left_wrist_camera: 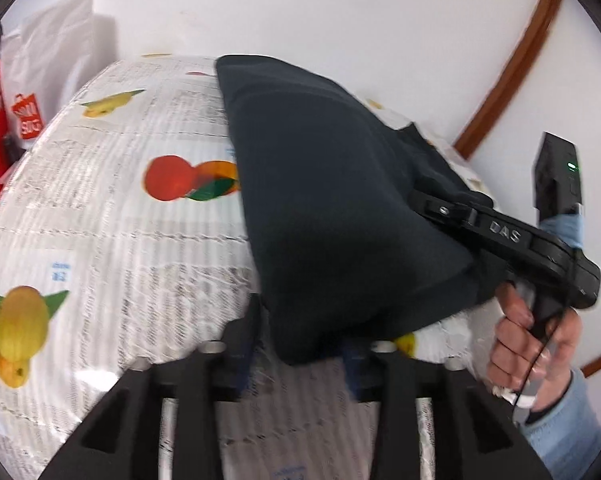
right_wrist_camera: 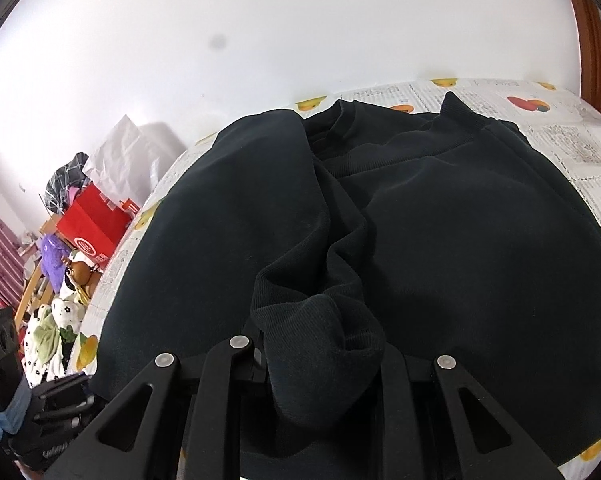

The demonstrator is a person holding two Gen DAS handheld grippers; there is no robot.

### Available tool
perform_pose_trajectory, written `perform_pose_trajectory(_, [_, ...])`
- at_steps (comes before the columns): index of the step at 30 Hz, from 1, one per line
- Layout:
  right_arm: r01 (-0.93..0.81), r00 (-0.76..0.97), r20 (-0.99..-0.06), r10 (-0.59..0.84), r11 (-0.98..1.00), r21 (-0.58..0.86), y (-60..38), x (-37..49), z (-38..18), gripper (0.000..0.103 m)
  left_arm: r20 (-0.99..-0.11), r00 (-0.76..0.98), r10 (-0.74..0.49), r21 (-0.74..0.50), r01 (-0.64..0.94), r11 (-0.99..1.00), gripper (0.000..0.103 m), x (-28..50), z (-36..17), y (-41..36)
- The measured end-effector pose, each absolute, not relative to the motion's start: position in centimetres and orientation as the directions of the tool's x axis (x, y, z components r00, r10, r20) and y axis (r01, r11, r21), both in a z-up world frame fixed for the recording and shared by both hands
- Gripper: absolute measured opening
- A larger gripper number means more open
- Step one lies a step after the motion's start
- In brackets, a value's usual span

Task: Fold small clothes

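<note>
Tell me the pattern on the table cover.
The table cover is white newsprint with fruit pictures, clearest in the left wrist view.

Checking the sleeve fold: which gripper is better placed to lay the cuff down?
Right: the right gripper pinches the ribbed sweatshirt cuff over its body; the left gripper stands open at an edge.
</note>
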State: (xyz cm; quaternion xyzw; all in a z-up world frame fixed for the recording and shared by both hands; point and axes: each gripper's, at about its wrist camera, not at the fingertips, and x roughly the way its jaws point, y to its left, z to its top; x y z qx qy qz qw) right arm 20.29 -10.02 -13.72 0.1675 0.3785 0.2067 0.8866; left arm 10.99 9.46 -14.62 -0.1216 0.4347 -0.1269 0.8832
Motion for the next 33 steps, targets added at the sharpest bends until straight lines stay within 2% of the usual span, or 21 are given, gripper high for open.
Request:
perform_pose_trajectory(2, [-0.241, 0.623, -0.593, 0.51, 0.846, 0.476, -10.6, 20.2, -13.7, 0.021, -0.74, 0.596, -0.314, -0.306, 0.117, 0.945, 0.043, 10.8, -14.6, 8.8])
perform_pose_trajectory(5, [-0.247, 0.622, -0.583, 0.524, 0.837, 0.489, -11.1, 19.8, -13.6, 0.021, -0.762, 0.574, -0.299, -0.287, 0.114, 0.951, 0.051, 11.7, -15.1, 7.2])
perform_pose_trajectory(9, [-0.256, 0.64, -0.562, 0.523, 0.836, 0.486, -11.0, 19.3, -12.7, 0.021, -0.782, 0.613, -0.115, -0.057, 0.113, 0.992, 0.057, 12.1, -15.4, 3.7])
perform_pose_trajectory(10, [-0.276, 0.654, -0.544, 0.526, 0.835, 0.475, -11.2, 19.0, -12.1, 0.019, -0.778, 0.62, -0.1, -0.044, 0.105, 0.993, 0.058, 12.0, -15.4, 3.4])
perform_pose_trajectory(12, [-0.325, 0.691, -0.481, 0.54, 0.826, 0.461, -12.2, 18.1, -10.9, 0.016, -0.779, 0.617, -0.114, -0.068, 0.098, 0.993, 0.057, 12.0, -15.3, 3.8])
perform_pose_trajectory(14, [-0.363, 0.746, -0.364, 0.557, 0.799, 0.48, -14.7, 16.4, -9.4, 0.015, -0.781, 0.613, -0.118, -0.08, 0.09, 0.993, 0.057, 11.9, -15.2, 4.3])
perform_pose_trajectory(17, [-0.311, 0.826, -0.265, 0.497, 0.794, 0.522, -19.1, 13.9, -9.3, 0.015, -0.783, 0.61, -0.122, -0.085, 0.09, 0.992, 0.058, 11.9, -15.1, 4.4])
perform_pose_trajectory(19, [-0.246, 0.834, -0.308, 0.458, 0.808, 0.535, -21.4, 13.5, -10.8, 0.015, -0.784, 0.61, -0.12, -0.076, 0.098, 0.992, 0.059, 11.9, -15.0, 4.3])
perform_pose_trajectory(21, [-0.172, 0.786, -0.433, 0.441, 0.828, 0.533, -22.3, 14.3, -13.1, 0.015, -0.782, 0.613, -0.112, -0.062, 0.103, 0.993, 0.06, 11.7, -14.9, 4.4])
perform_pose_trajectory(23, [-0.136, 0.734, -0.501, 0.458, 0.823, 0.552, -22.8, 14.8, -15.1, 0.017, -0.781, 0.615, -0.107, -0.056, 0.102, 0.993, 0.06, 11.7, -14.7, 4.5])
perform_pose_trajectory(26, [-0.134, 0.738, -0.497, 0.457, 0.821, 0.555, -23.3, 14.6, -15.3, 0.025, -0.782, 0.611, -0.125, -0.071, 0.112, 0.991, 0.059, 11.7, -14.6, 4.2])
perform_pose_trajectory(27, [-0.131, 0.742, -0.497, 0.45, 0.824, 0.551, -23.3, 14.6, -15.0, 0.035, -0.782, 0.606, -0.146, -0.088, 0.125, 0.988, 0.058, 11.6, -14.5, 4.3])
perform_pose_trajectory(29, [-0.119, 0.752, -0.492, 0.438, 0.825, 0.552, -23.8, 14.7, -14.7, 0.044, -0.766, 0.608, -0.21, -0.141, 0.16, 0.977, 0.058, 11.2, -14.1, 4.2])
perform_pose_trajectory(33, [-0.115, 0.733, -0.496, 0.464, 0.804, 0.583, -23.2, 15.9, -14.8, 0.046, -0.752, 0.623, -0.216, -0.124, 0.187, 0.974, 0.059, 11.4, -13.7, 2.8])
